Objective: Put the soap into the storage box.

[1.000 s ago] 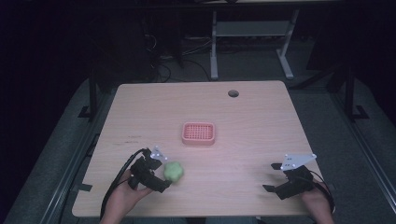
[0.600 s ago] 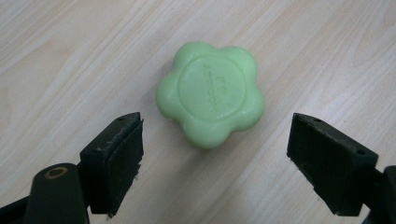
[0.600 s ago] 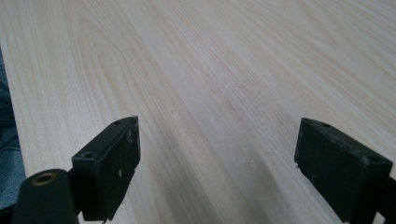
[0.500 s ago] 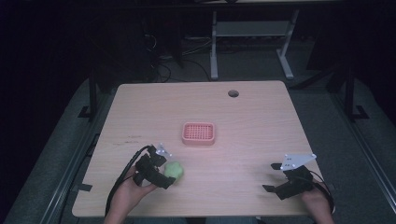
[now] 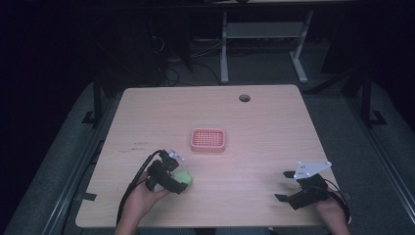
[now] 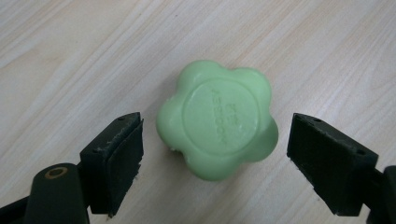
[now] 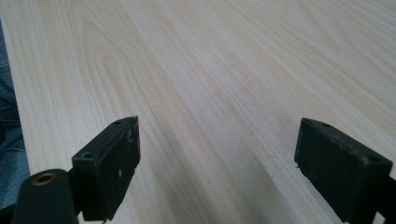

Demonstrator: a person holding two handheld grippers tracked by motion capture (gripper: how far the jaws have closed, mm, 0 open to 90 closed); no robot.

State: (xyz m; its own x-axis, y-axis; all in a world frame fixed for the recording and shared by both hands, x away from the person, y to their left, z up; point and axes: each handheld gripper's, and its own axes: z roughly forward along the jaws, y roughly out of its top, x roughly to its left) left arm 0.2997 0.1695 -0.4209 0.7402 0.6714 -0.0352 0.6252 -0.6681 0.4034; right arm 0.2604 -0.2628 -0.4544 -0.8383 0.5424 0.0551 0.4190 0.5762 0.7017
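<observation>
Straddling green flower-shaped soap [image 6: 217,126] with left gripper [image 6: 215,154], jaws spread wide, clear of it on both sides | soap lies flat on surface [image 5: 274,137], lower left of high view, near pink slotted soap dish [image 5: 208,140] at centre | grasp, lift, placement judged still undone | right gripper [image 5: 289,187] idle lower right, jaws released, holding nothing

Overhead plus two close table [image 5: 264,127] views

Light wood-grain table [image 5: 274,142], round cable hole [image 5: 244,98] near far edge. Pink slotted tray [image 5: 209,140] lies about centre. Green flower-shaped soap [image 5: 184,176] lies flat on the near left part, embossed face up, well apart from the tray.
</observation>
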